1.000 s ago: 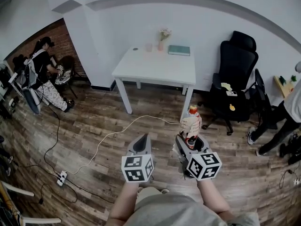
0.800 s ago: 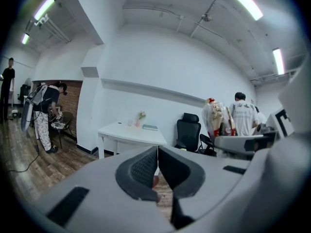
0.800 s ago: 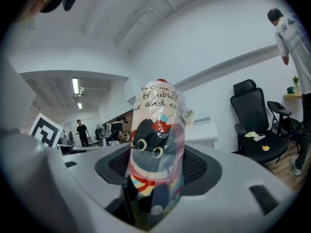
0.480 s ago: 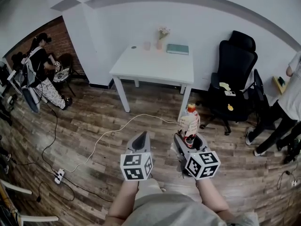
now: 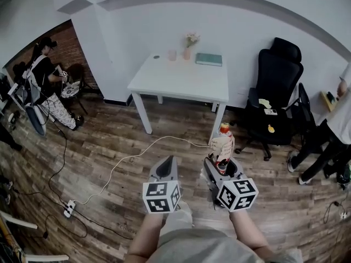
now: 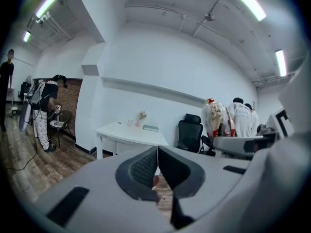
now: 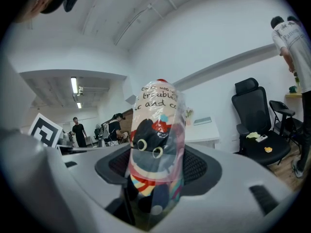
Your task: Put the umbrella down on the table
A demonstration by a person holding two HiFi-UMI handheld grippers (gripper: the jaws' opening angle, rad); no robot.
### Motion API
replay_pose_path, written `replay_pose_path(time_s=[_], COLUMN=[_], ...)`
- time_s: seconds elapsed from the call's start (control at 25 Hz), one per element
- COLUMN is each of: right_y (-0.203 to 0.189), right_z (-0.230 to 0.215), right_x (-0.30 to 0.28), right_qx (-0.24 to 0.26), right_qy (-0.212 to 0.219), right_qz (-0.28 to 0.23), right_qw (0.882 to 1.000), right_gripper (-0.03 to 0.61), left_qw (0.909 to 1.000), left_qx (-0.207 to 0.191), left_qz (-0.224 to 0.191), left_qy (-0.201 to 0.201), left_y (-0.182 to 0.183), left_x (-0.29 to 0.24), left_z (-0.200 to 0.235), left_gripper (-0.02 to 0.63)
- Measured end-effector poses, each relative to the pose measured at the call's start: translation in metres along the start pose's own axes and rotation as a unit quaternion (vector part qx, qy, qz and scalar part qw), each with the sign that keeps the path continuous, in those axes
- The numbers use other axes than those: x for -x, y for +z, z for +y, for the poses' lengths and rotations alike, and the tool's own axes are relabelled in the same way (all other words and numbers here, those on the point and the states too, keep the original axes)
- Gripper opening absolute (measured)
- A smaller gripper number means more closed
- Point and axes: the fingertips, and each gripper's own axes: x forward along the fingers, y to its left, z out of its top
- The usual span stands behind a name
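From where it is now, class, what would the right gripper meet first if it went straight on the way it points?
Probably the white table, at its near corner. The right gripper, shut on the umbrella, aims there over the wood floor; depth is uncertain.

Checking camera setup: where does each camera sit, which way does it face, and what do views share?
Head view: on the head, looking down and forward at the table; shows both forearms, left tongs, right tongs.
Left gripper view: on the left tongs, facing table and chair; shows its shut jaws.
Right gripper view: on the right tongs, facing likewise; jaws clamp the umbrella.
Shared: table, chair.
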Motion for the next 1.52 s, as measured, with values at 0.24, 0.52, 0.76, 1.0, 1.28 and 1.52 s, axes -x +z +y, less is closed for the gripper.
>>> replay_pose_path(time_s=[0.24,0.52,0.76,1.0,1.28,1.52], right_y=[0.001,0.016,0.029,0.05,0.064,0.073], right_z=[-0.012,-0.029,-0.038,-0.041,-0.049,-0.06], right_x=[-0.034,-0.096,-0.161,-0.216,-0.273,-0.316], right_qx=[-0.003,-0.002,0.001,0.003,0.002,0.006], right_qy=[-0.003,-0.003,-0.003,-0.002,-0.011,-0.019], right_qz=[0.007,0.007,0.013,0.012,0.01,0.008], right_qw=[1.0,1.0,1.0,1.0,1.0,1.0], right_gripper=[0.268,0.268,0.268,0.268,0.268,0.268], left_qw=[1.0,0.9999,0.9998,0.9998,0.9999,0.9999], left_qx=[0.002,0.007,0.012,0.016,0.013,0.011], left_qz=[0.003,0.004,0.007,0.004,0.005,0.003], left_qy=[0.003,0.007,0.011,0.01,-0.001,-0.009], left_y=[0.007,0.023,0.042,0.068,0.091,0.105], left_x=[-0.03,-0.081,-0.132,-0.176,-0.224,-0.263], left_z=[0.018,0.051,0.087,0.119,0.151,0.174], left_gripper=[0.008,0.008,0.008,0.008,0.008,0.008])
